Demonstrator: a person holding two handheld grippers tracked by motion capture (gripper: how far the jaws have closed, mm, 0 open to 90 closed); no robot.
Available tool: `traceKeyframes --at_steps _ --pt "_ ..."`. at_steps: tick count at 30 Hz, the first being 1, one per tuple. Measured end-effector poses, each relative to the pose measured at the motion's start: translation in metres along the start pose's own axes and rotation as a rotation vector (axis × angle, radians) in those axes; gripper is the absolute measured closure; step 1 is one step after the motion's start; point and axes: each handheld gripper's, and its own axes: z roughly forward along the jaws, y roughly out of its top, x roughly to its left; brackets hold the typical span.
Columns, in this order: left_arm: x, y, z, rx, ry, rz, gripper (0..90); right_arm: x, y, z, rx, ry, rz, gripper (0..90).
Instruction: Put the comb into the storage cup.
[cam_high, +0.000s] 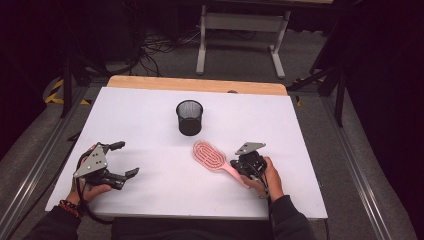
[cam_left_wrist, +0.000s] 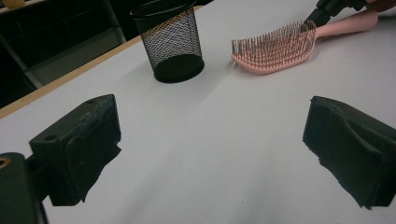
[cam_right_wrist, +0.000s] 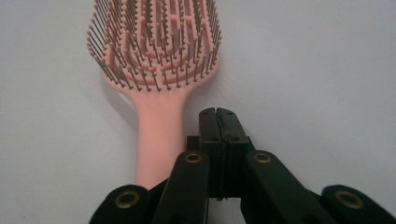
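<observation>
1. The white table (cam_high: 150, 125) carries everything, with a bare wooden strip (cam_high: 195, 84) left along its far edge. The middle is kept free as working room between the two hands.
2. The black mesh cup (cam_high: 189, 117) stands upright near the far middle, mouth up. Set there, it looks like the likely receptacle for the brush, within reach of either hand.
3. The pink hairbrush (cam_high: 212, 157) lies flat just in front of the cup and to its right, apart from it, bristles up. Its handle points back toward the person's right hand, which offers the easiest part to grab.
4. The left gripper (cam_high: 117, 160) rests low at the table's left, well apart from the brush, jaws wide apart with nothing between them. It seems parked, waiting.
5. The right gripper (cam_right_wrist: 217, 116) sits just beside the brush handle (cam_right_wrist: 159, 140), on its right. Its jaws are pressed together on nothing, the handle lying outside them, so I judge they must open before any grasp.
6. No brand, label or writing can be read on any object.
</observation>
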Motion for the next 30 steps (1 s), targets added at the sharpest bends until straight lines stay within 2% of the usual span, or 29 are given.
traceKeyframes --at_steps 1,15,20,30 --pt "0.0 0.0 0.0 -0.001 0.0 0.002 4.9 0.001 0.0 0.0 0.001 -0.002 -0.011 89.3" --pt "0.0 0.0 0.0 -0.004 -0.001 0.001 5.0 0.002 0.001 0.0 0.003 0.012 -0.021 89.2" --pt "0.0 0.0 0.0 -0.003 -0.002 0.004 5.1 0.001 0.002 0.0 -0.002 0.008 -0.025 86.6" --pt "-0.001 0.0 0.001 0.001 -0.008 0.004 5.4 -0.004 0.004 -0.013 -0.046 -0.018 -0.025 83.0"
